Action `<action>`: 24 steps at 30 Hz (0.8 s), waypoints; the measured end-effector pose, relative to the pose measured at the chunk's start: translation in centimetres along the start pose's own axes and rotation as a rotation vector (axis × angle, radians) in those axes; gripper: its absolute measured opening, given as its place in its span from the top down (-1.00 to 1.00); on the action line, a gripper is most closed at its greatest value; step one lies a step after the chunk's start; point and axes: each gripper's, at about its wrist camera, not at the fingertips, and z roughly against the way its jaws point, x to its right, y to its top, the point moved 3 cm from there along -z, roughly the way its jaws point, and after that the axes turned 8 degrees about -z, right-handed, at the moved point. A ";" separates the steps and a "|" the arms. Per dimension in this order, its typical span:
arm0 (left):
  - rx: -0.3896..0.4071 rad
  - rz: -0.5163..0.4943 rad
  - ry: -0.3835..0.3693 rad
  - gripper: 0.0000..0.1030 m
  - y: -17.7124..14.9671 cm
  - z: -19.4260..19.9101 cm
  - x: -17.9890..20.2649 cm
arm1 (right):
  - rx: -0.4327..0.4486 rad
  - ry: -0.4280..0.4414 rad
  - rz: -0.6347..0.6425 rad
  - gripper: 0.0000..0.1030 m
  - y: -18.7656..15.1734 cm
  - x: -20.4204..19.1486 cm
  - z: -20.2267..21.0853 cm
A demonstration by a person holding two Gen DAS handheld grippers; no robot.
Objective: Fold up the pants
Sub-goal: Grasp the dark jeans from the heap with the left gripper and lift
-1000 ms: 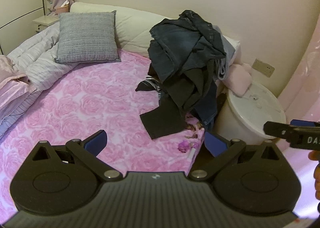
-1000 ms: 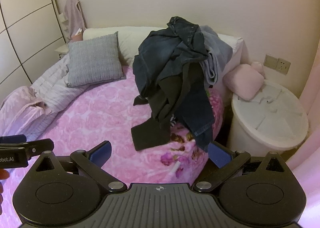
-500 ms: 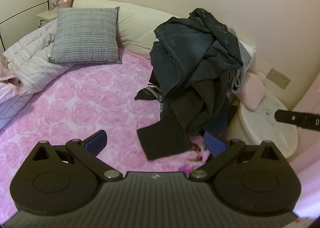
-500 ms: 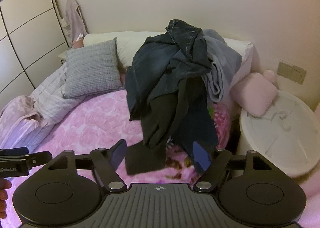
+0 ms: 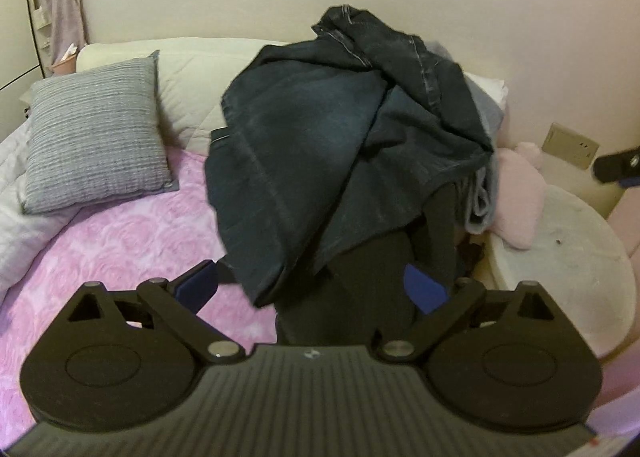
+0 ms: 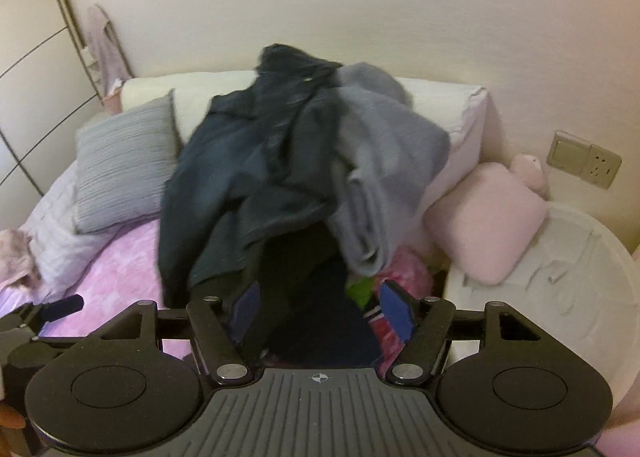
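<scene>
A heap of clothes sits at the right side of the bed. Dark denim jeans (image 5: 320, 157) (image 6: 240, 177) lie on top, black pants (image 5: 360, 285) (image 6: 296, 269) hang below them, and a grey garment (image 5: 484, 193) (image 6: 380, 161) droops on the right. My left gripper (image 5: 312, 287) is open, close to the heap, with the black pants' lower part between its fingers. My right gripper (image 6: 320, 309) is open but narrower, with dark cloth in its gap. Each gripper shows at the edge of the other's view: the right gripper (image 5: 616, 169) and the left gripper (image 6: 52, 307).
The bed has a pink rose sheet (image 5: 120, 241), a grey pillow (image 5: 96, 145), a cream bolster (image 5: 192, 77) and a pale quilt (image 6: 60, 229) on the left. A pink plush (image 6: 484, 217) leans by a white round side table (image 6: 560, 277). A wall socket (image 6: 584, 161) is at the right.
Both grippers have moved forward, close up to the clothes heap, which now fills the middle of each view. The right gripper's fingers have drawn nearer together.
</scene>
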 end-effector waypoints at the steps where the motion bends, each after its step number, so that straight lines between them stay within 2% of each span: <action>1: -0.006 -0.008 0.008 -0.87 0.3 -1.2 0.3 | -0.001 -0.006 -0.004 -0.26 0.7 0.6 -0.5; 8: -0.090 -0.106 0.058 -0.72 0.3 -7.6 1.3 | -0.017 -0.029 -0.025 -0.26 4.9 3.7 -4.2; 10: -0.094 -0.119 0.070 -0.70 0.3 -8.7 1.3 | -0.025 -0.030 -0.025 -0.26 5.7 4.1 -5.3; 12: -0.078 -0.103 0.068 -0.59 0.6 -9.4 0.9 | -0.037 -0.028 -0.027 -0.26 6.2 4.3 -6.4; 14: -0.065 -0.081 0.050 -0.03 1.2 -9.7 0.3 | -0.047 -0.021 -0.028 -0.26 6.7 4.3 -7.3; 17: -0.039 0.008 0.010 0.56 2.3 -9.3 -1.5 | -0.056 0.001 -0.024 -0.26 7.6 4.0 -8.6; 19: -0.001 0.082 -0.004 0.76 2.9 -8.4 -3.2 | -0.053 0.022 -0.017 -0.26 8.3 3.6 -9.4; 21: 0.050 0.148 0.008 0.80 3.5 -7.0 -5.0 | -0.044 0.056 -0.010 -0.26 8.9 2.9 -10.1; 24: 0.112 0.190 0.055 0.82 4.8 -5.2 -7.0 | -0.036 0.121 -0.011 -0.26 9.8 1.8 -11.4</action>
